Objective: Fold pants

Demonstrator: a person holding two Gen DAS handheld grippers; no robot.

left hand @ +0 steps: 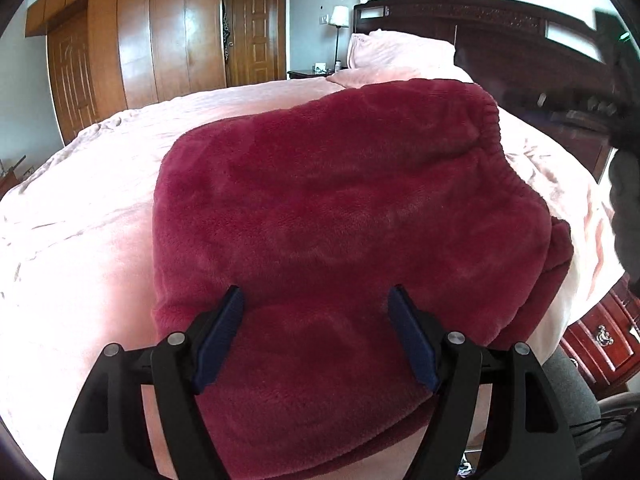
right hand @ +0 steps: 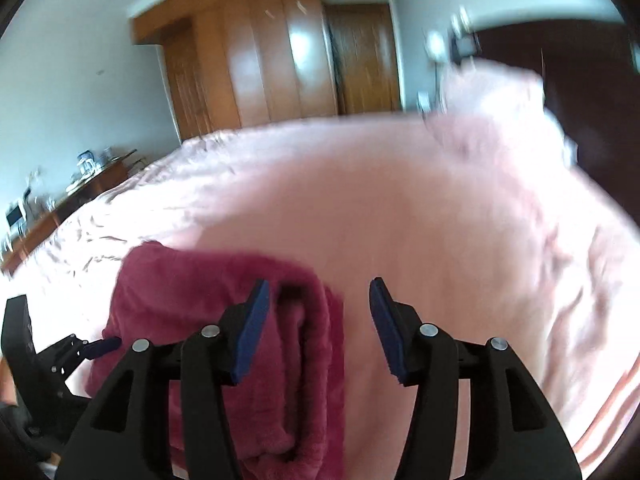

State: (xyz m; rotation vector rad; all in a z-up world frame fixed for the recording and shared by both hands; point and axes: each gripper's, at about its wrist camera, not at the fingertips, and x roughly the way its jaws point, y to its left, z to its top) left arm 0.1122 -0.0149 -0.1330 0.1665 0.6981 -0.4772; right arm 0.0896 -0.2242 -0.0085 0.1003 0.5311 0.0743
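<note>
The dark red fleece pants (left hand: 344,208) lie folded in a thick stack on the pink bed (left hand: 100,208), elastic waistband at the far right. My left gripper (left hand: 316,300) is open, its blue pads just above the near edge of the stack. In the blurred right wrist view the folded pants (right hand: 208,304) lie at the lower left, layered edge toward the camera. My right gripper (right hand: 320,292) is open and empty, above the stack's right edge. The left gripper's fingertips (right hand: 106,345) show at the far left by the pants.
Pink pillows (left hand: 400,56) lean on a dark headboard (left hand: 500,40). A red-brown nightstand (left hand: 600,344) stands by the bed at the right. Wooden wardrobes (left hand: 160,40), a door (left hand: 256,32) and a lamp (left hand: 340,20) are behind. A cluttered side table (right hand: 60,200) stands far left.
</note>
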